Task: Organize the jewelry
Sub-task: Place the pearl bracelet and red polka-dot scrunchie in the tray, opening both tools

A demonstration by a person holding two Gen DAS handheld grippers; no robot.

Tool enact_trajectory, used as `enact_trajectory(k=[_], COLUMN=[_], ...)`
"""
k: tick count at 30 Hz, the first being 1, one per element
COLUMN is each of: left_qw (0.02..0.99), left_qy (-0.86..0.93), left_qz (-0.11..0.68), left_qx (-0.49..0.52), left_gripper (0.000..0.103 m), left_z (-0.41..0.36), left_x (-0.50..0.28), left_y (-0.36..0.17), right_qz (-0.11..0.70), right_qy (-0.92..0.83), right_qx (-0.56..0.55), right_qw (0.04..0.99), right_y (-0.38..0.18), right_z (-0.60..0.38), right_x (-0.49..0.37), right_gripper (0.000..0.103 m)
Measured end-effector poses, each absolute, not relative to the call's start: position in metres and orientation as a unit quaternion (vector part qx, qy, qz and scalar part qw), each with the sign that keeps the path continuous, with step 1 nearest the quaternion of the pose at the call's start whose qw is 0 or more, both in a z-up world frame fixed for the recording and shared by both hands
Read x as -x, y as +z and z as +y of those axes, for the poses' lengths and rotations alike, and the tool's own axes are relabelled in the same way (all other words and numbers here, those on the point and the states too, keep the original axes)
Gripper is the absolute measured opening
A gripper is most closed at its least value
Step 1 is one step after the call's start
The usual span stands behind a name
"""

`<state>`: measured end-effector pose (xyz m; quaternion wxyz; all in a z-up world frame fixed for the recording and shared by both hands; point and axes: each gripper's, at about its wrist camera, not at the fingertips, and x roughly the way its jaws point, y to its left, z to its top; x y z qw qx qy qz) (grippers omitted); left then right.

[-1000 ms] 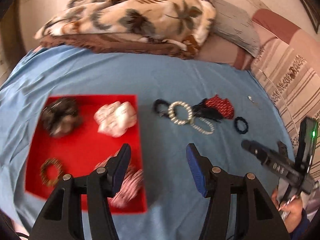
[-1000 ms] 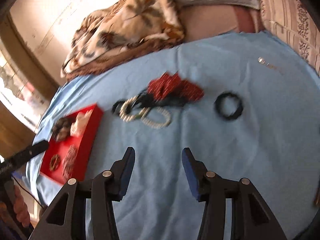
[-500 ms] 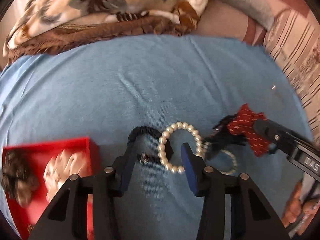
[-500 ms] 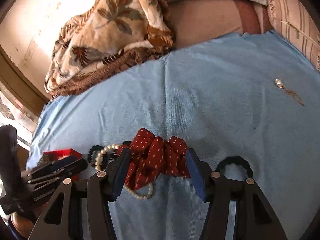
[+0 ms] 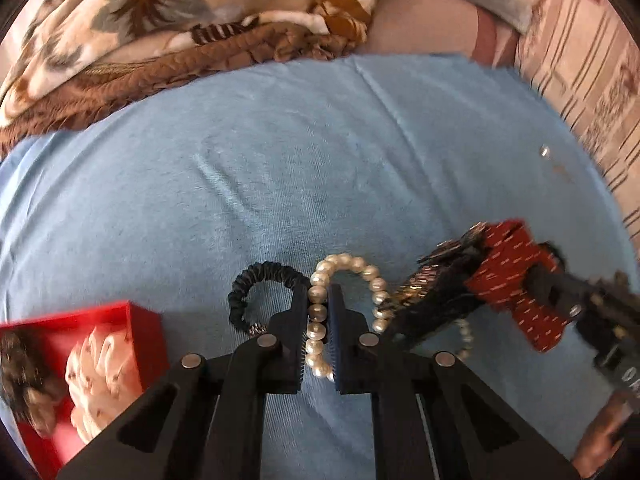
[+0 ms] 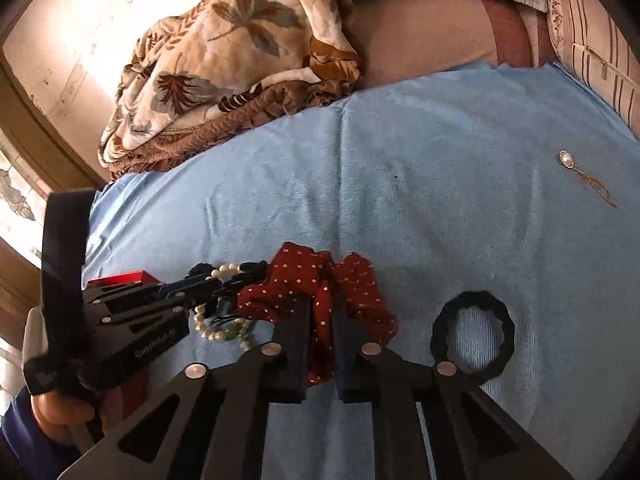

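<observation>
Our left tool point(image 5: 318, 326) is squeezed tight on the white pearl bead bracelet point(image 5: 316, 320), which lies on the blue bed sheet point(image 5: 280, 160). Our right tool point(image 6: 322, 336) is pinched on the red scrunchie with white dots point(image 6: 316, 280). Beside the left tool lie a black ruffled hair tie point(image 5: 260, 280) and a red tray point(image 5: 140, 320). Farther back sits a leaf-print blanket point(image 6: 224, 40).
</observation>
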<state>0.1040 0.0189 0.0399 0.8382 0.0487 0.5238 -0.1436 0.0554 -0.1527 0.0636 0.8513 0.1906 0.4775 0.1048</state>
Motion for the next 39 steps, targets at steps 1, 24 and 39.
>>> enact_trajectory(k=[1,24,39], left_qw=[0.84,0.875,0.885], left_qy=[-0.147,-0.181,-0.069], left_qz=[0.521,0.445,0.452], left_qx=[-0.033,0.064,0.09], left_gripper=[0.009,0.009,0.009], left_z=[0.022,0.101,0.222], left_x=[-0.1,0.04,0.044], left_y=[0.047,0.17,0.14], right_qz=[0.474,0.408,0.442], right_qy=[0.107,0.153,0.255], right_qx=[-0.193,-0.145,-0.094], right_qw=[0.852,0.888,0.855], right_y=[0.067,0.156,0.154], right_z=[-0.153,-0.116,0.015], right_x=[-0.053,0.047,0.046], right_gripper=[0.009,0.009,0.009])
